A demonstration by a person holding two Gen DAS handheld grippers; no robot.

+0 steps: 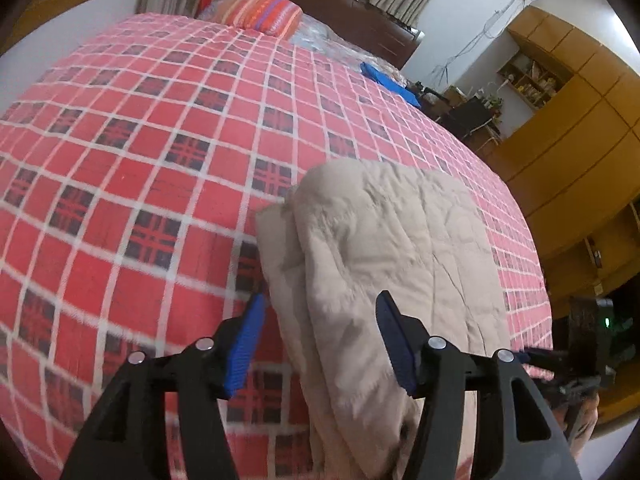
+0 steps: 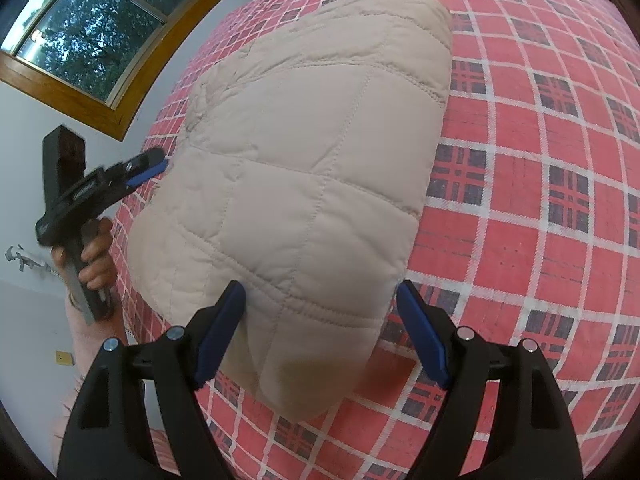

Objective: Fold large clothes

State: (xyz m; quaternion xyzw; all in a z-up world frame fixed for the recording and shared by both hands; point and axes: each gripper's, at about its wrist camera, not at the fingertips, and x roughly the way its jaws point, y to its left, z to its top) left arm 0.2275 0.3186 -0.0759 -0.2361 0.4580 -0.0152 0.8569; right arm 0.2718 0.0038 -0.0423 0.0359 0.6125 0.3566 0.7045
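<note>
The folded jacket (image 2: 304, 168) is lying on the bed (image 2: 540, 160). Both the left gripper (image 1: 320, 344) and the right gripper (image 2: 320, 332) are being held spread around its edges, nothing pinched. Puffy layers may be springing apart if only the top layer is caught.

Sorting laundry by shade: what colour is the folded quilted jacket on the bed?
Plain beige, the quilted jacket has stitched squares; the right wrist view shows it best.

The left gripper (image 1: 320, 344) hangs with its jaws spread wide, nothing between them. The right gripper (image 2: 320, 334) is likewise agape. A bare hand (image 2: 94, 258) clasps the left gripper's handle
</note>
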